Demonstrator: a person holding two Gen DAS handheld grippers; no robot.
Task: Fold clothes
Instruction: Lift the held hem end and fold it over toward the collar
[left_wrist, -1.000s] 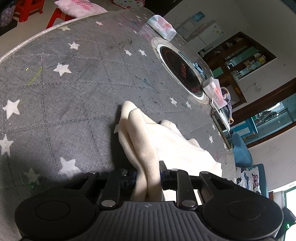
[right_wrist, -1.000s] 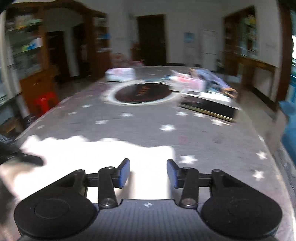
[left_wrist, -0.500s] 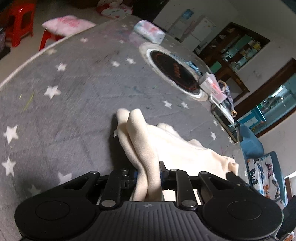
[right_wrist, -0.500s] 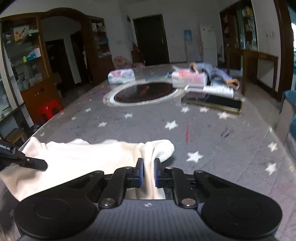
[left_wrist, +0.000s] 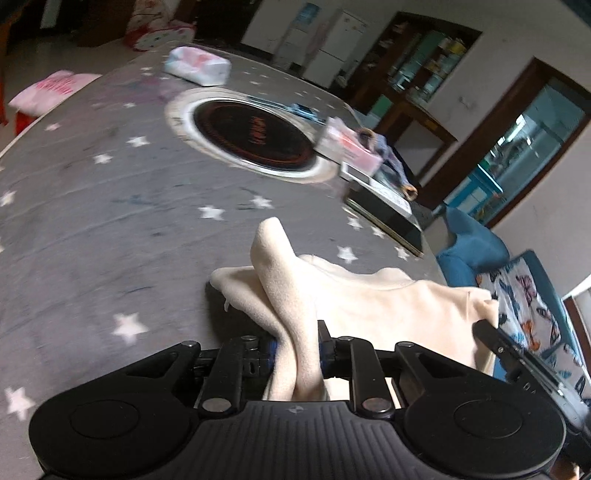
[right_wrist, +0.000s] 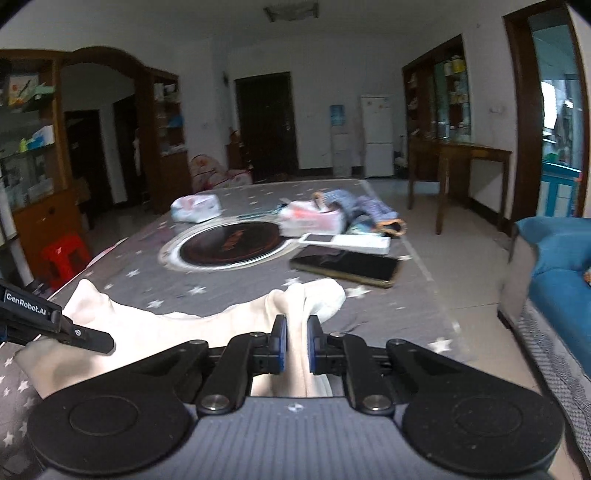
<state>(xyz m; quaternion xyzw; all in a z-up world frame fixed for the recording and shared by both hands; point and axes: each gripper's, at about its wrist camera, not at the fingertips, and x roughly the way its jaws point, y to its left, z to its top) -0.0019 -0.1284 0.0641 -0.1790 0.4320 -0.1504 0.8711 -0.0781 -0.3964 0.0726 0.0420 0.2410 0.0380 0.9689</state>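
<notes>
A grey star-printed table (right_wrist: 229, 295) filled a lived-in room. One cream garment (left_wrist: 388, 306) lay at its near edge, well short of the round hob (right_wrist: 229, 245). The left gripper (left_wrist: 295, 347) and right gripper (right_wrist: 294, 343) were each clamped narrowly on a bunched corner of it, two grips in all. The step looked like lifting one edge; next, both corners would need carrying together toward the hob and laying flat. Beyond the hob sat two tissue packs; beside it lay one dark tablet (right_wrist: 345, 266).

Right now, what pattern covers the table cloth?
Grey table cloth with white stars; clearest in the left wrist view.
</notes>
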